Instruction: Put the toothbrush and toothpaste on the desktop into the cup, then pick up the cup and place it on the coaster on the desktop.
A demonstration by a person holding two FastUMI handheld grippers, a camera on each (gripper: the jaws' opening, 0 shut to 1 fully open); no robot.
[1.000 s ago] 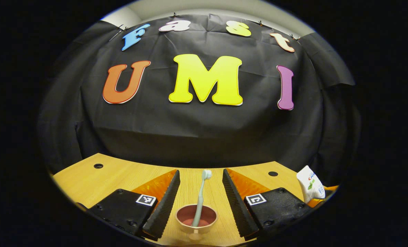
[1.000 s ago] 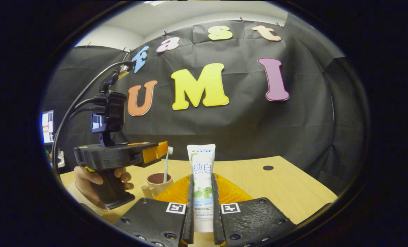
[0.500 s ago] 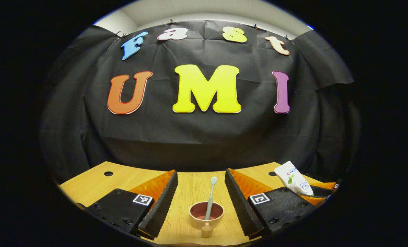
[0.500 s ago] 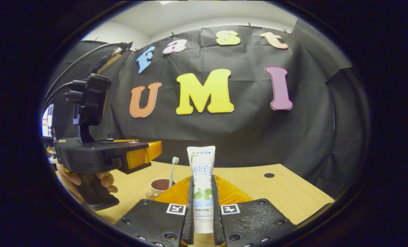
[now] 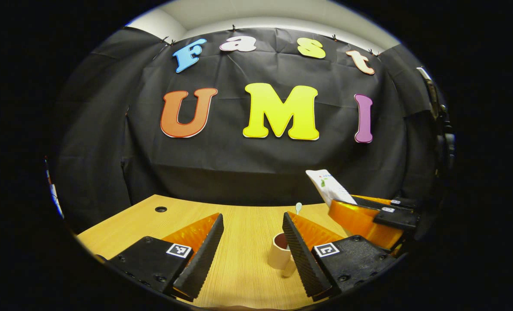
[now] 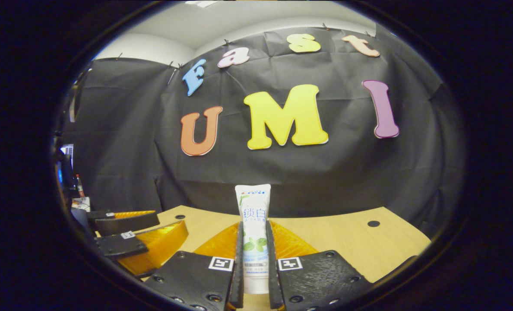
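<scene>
Right claw (image 6: pixel 254 276) is clamped on the toothpaste (image 6: pixel 253 233), holding it upright above the table (image 6: pixel 351 242). Left claw (image 5: pixel 252 259) gapes wide, holding nothing, beside the cup (image 5: pixel 279 255) with the toothbrush (image 5: pixel 298 207) inside. The tube looks soft and light, so low on the body seems the firmest hold.

Right tool (image 6: pixel 253 263) clamps the upright toothpaste (image 6: pixel 254 233) above the desktop (image 6: pixel 347 237).

The cup (image 5: pixel 279 255) stands on the surface (image 5: pixel 243 242), brush (image 5: pixel 298 207) in it. The paste (image 5: pixel 329 187) hangs above, right of the cup.
</scene>
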